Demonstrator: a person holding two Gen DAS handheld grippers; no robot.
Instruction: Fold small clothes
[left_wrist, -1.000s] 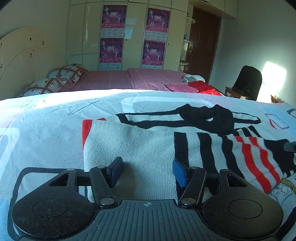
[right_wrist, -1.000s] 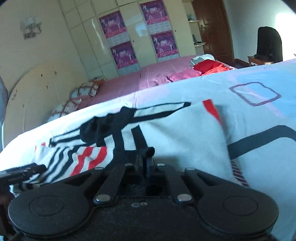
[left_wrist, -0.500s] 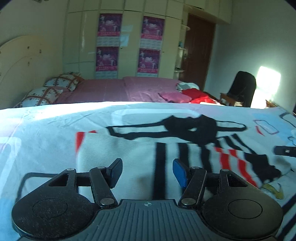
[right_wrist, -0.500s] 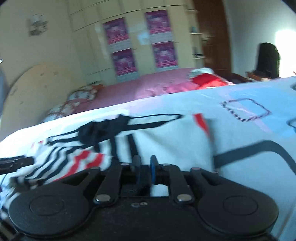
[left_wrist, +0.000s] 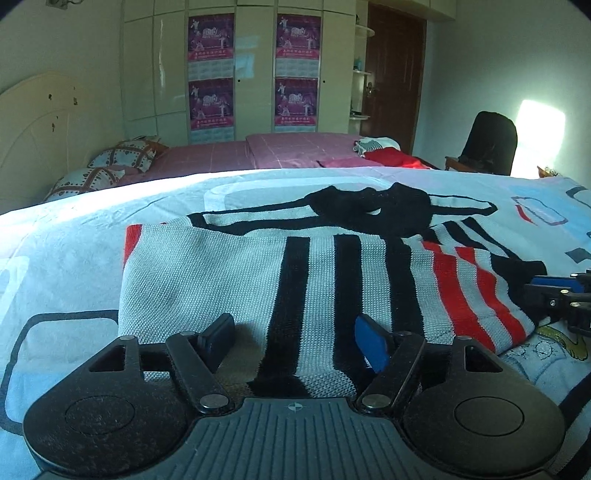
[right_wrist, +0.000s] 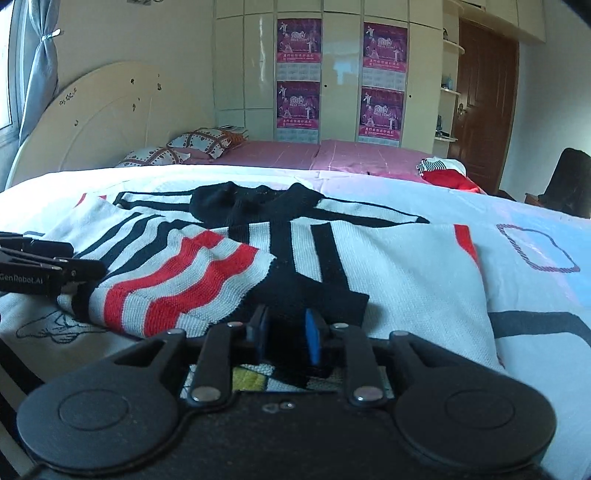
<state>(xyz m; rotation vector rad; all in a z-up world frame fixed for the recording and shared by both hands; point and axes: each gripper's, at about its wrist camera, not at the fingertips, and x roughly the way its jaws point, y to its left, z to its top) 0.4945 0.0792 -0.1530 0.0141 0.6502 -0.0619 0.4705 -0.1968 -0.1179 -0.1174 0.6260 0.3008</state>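
A small knitted sweater (left_wrist: 280, 273), white with black and red stripes and a black collar, lies on the bed, one striped sleeve folded across its body. My left gripper (left_wrist: 295, 338) is open, its fingers wide apart over the sweater's near hem. My right gripper (right_wrist: 286, 334) is open by a narrow gap at the sweater's (right_wrist: 332, 258) black hem edge, holding nothing. The right gripper also shows at the right edge of the left wrist view (left_wrist: 557, 295), beside the striped sleeve. The left gripper shows at the left edge of the right wrist view (right_wrist: 44, 267).
The white bedsheet (left_wrist: 74, 258) with black and blue outlines covers the work surface. Behind it is a pink bed (left_wrist: 280, 151) with pillows (left_wrist: 122, 158) and a pile of clothes (left_wrist: 384, 153). A dark chair (left_wrist: 487, 144) stands at the right by the door.
My right gripper was shut and has opened a little at the sweater's hem. Both views shifted and settled; the left gripper stays open over the near hem.
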